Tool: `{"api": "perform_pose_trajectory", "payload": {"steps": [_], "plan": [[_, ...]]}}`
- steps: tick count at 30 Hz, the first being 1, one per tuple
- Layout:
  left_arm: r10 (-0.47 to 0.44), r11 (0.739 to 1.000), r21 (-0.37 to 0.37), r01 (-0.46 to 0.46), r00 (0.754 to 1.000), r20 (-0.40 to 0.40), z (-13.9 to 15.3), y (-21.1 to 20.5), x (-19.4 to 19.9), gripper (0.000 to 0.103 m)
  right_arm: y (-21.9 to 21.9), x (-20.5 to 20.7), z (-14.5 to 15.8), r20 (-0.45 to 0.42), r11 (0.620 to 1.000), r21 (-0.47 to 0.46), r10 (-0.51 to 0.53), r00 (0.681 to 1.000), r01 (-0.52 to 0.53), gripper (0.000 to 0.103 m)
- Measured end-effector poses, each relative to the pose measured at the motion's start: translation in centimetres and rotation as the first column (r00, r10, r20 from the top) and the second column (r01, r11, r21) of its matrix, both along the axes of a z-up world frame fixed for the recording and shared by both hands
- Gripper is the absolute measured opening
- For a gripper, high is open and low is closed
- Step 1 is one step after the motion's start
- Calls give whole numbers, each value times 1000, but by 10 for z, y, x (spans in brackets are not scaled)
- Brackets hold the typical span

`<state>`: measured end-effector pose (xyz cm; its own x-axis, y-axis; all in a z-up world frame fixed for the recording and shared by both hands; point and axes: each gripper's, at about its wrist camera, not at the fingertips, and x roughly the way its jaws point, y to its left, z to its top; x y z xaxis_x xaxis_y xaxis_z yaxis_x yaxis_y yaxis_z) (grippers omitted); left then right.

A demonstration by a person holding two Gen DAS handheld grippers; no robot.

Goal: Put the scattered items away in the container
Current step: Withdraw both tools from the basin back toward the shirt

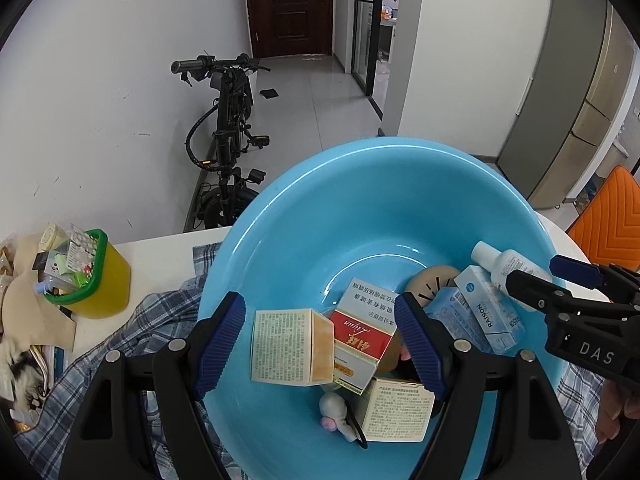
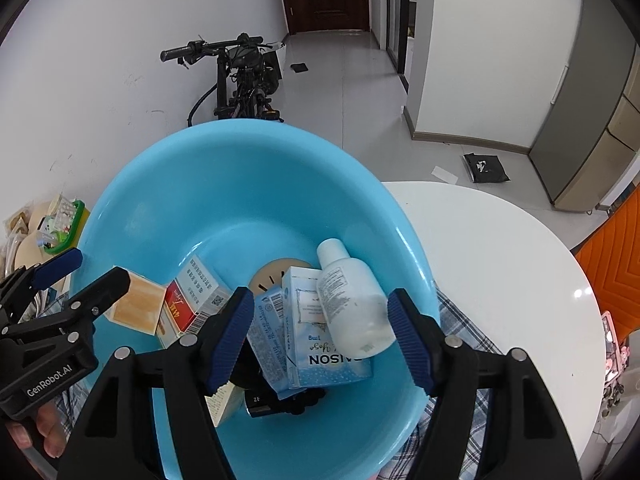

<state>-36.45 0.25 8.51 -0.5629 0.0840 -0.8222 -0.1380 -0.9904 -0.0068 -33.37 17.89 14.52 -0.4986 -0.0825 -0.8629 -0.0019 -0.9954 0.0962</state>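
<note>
A light blue basin (image 1: 320, 208) stands on a plaid cloth and also fills the right wrist view (image 2: 224, 184). It holds several items: a cream and orange box (image 1: 292, 346), a red and white box (image 1: 362, 336), blue boxes (image 2: 320, 332), a white bottle (image 2: 352, 300), a round beige disc (image 1: 432, 280) and a small pink and white toy (image 1: 338, 412). My left gripper (image 1: 320, 344) is open over the basin, with the cream and orange box lying between its fingers. My right gripper (image 2: 320, 336) is open above the blue boxes and the bottle.
A yellow tub with a green rim (image 1: 96, 280), full of small items, stands left of the basin. The plaid cloth (image 1: 160, 312) lies under the basin on the white round table (image 2: 500, 248). An orange chair (image 1: 612, 216) is at the right. A bicycle (image 1: 228, 128) leans on the wall.
</note>
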Motion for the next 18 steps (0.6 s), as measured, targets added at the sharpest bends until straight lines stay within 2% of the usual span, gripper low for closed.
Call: {"api": "perform_pose_trajectory", "payload": {"steps": [3, 6, 7, 8, 9, 11, 12, 14, 18], "plan": [[-8, 1000, 1, 8, 999, -45, 6, 1, 4, 79, 3, 3, 6, -45, 1000, -15, -8, 999, 7, 68], [-6, 1000, 2, 6, 981, -192, 19, 1, 18, 82, 1, 13, 21, -185, 1000, -8, 1, 983, -3, 73], [-10, 1000, 5, 12, 963, -268, 24, 1, 26, 89, -1, 19, 27, -250, 1000, 0, 5, 968, -5, 85], [-15, 1000, 9, 19, 946, -324, 29, 0, 32, 91, -3, 26, 33, -327, 1000, 12, 9, 945, -5, 95], [-17, 1000, 15, 25, 926, -376, 32, -1, 39, 93, -4, 36, 39, -412, 1000, 31, 14, 911, -2, 100], [-18, 999, 28, 34, 891, -454, 37, -2, 49, 101, -11, 48, 47, -515, 997, 78, 28, 857, 15, 103], [-20, 999, 33, 40, 884, -468, 38, -2, 51, 103, -13, 51, 49, -534, 994, 105, 36, 845, 24, 103], [-18, 997, 60, 52, 885, -466, 40, -5, 51, 103, -17, 53, 51, -547, 987, 153, 46, 836, 46, 103], [44, 994, 110, 7, 891, -451, 39, -17, 47, 103, -19, 54, 51, -559, 985, 157, 33, 828, 67, 103]]}}
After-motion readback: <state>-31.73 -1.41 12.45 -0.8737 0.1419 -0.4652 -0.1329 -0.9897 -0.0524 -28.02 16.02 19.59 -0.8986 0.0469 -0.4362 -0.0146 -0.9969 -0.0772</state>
